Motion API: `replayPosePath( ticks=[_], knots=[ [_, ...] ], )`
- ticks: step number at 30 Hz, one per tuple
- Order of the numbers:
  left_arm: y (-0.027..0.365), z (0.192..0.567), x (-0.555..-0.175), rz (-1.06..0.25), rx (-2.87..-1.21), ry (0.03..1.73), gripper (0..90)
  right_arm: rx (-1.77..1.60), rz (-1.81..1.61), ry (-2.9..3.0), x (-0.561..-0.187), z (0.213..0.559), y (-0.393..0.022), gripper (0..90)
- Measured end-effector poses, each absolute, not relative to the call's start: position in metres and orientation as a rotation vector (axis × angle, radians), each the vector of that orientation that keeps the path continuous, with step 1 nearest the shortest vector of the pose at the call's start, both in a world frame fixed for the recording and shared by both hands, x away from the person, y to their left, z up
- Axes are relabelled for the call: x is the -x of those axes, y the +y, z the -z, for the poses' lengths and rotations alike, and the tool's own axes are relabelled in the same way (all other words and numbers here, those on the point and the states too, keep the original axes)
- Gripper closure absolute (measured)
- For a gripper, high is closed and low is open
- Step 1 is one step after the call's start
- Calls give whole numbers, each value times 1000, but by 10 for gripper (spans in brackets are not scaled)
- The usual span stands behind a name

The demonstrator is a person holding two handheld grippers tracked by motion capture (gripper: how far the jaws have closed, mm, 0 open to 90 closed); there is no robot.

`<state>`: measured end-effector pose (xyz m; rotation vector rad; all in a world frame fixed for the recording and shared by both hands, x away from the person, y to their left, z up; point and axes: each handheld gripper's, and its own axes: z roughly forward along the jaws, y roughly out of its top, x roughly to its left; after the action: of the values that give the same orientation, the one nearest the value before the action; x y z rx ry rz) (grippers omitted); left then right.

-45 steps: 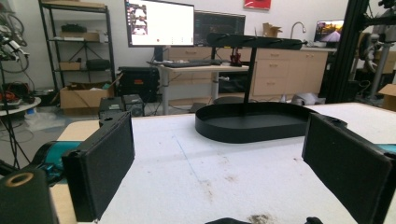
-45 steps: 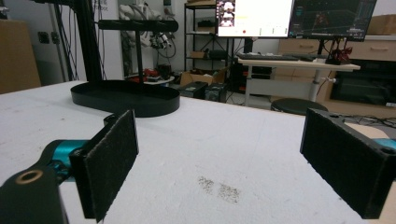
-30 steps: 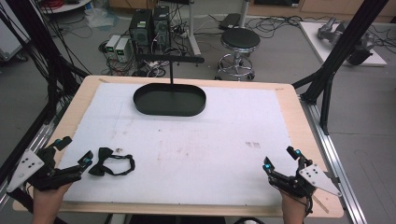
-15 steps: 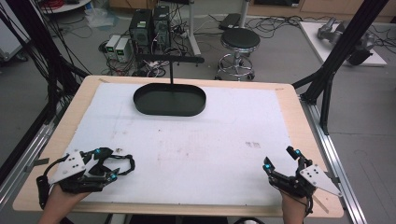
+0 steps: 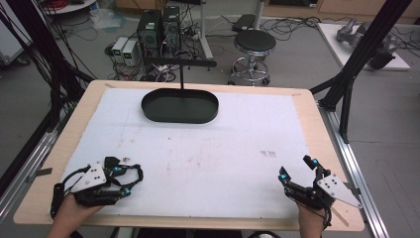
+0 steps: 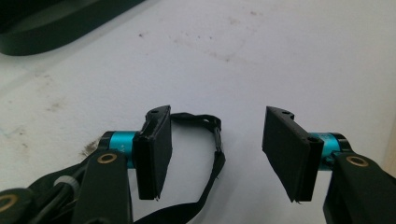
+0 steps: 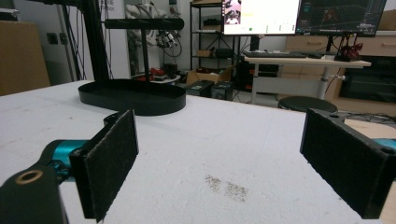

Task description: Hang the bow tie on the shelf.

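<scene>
Two grippers sit at the bottom corners of the high view: the left gripper (image 5: 121, 181) at lower left, lying low over one black strap (image 6: 212, 154), its jaws spread with the strap's loop between them, and the right gripper (image 5: 296, 170) at lower right, jaws spread around nothing. One black oval tray (image 5: 180, 106) with an upright post stands at upper centre of the white table (image 5: 208, 148). No readable writing shows on any of them.

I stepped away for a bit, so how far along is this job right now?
Barely begun. The left gripper has moved over the black strap, jaws open around it, not yet closed. The right gripper waits open. The strap is not on the black stand, if that is the goal.
</scene>
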<state>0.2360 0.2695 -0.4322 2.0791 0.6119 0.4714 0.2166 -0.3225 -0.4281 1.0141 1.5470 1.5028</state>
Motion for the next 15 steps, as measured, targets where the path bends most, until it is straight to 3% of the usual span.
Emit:
replayPosePath(
  ticks=[15],
  knots=[
    [260, 444, -240, -478, -2158, 626, 641, -1031, -1499, 1539, -216, 429, -324, 105]
  ],
)
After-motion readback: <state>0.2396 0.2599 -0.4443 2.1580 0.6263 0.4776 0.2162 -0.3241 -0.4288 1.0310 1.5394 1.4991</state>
